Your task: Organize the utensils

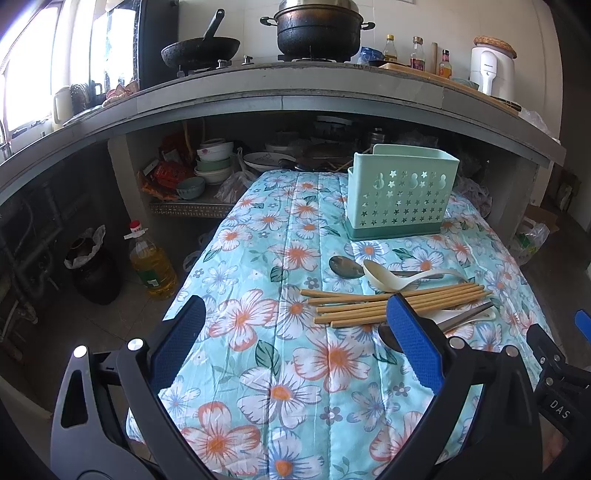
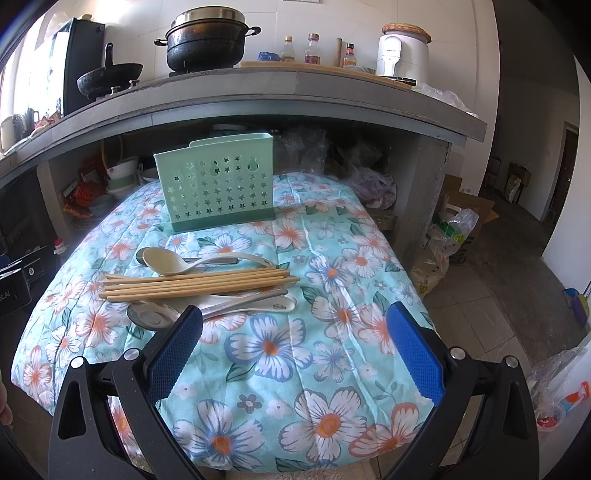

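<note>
- While both wrist cameras looked across a table draped in a turquoise floral cloth, a pile of utensils lay in the middle of it.
- The left gripper hovered above the cloth with its blue-padded fingers spread wide and nothing between them.
- The right gripper was likewise released, its jaws wide apart over bare cloth, grasping nothing.
- A mint-green utensil holder with star-shaped cut-outs stood upright at the far side of the table, on a darker green base.
- Just in front of the holder lay a cream ladle-style spoon, its bowl overlapping a metal spoon.
- A bundle of wooden chopsticks lay roughly side by side across the middle of the pile, touching the spoon handles.
- Nearer the grippers, another metal spoon and a white spoon lay partly under the chopsticks.
- Behind the table ran a grey counter carrying a black pot, a wok and several bottles.
</note>
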